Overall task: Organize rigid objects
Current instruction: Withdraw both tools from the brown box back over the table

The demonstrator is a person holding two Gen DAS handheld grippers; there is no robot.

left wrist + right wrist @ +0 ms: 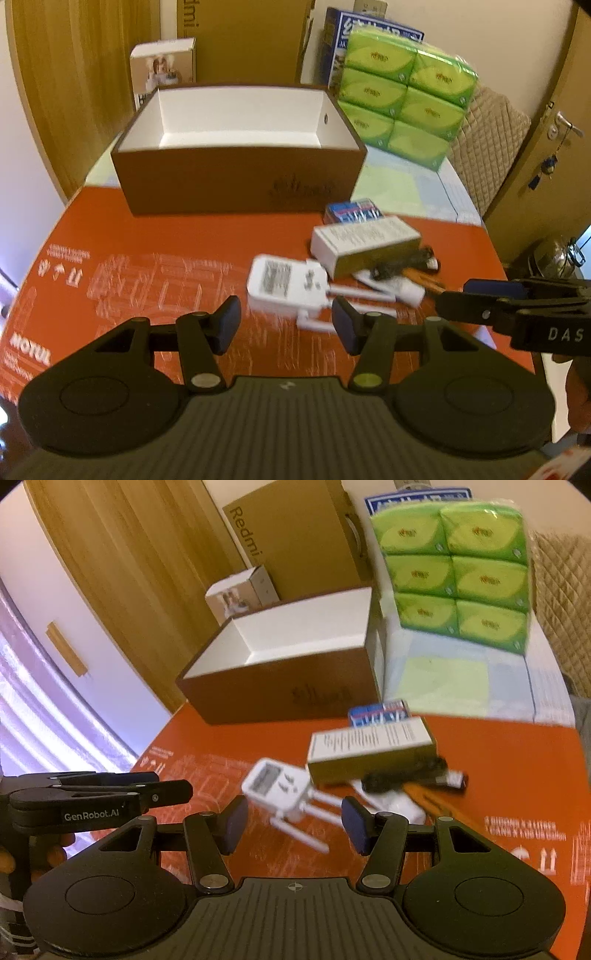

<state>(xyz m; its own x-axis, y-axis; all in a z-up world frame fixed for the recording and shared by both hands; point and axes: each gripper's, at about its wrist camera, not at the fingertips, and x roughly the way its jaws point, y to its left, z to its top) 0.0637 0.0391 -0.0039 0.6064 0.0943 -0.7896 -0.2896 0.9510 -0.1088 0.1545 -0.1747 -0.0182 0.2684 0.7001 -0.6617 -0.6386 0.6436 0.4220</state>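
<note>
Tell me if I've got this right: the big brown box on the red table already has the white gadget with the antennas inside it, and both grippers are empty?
Not quite. The brown box is empty in the left wrist view; the white gadget lies on the red table in front of it. Both the left gripper and right gripper are indeed empty.

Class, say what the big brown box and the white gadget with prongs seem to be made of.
Brown box: likely cardboard, matte brown outside, white inside; thin straight walls, crisp folded corners. White gadget: probably hard plastic, smooth; moulded body with stiff prongs and a printed label.
</note>
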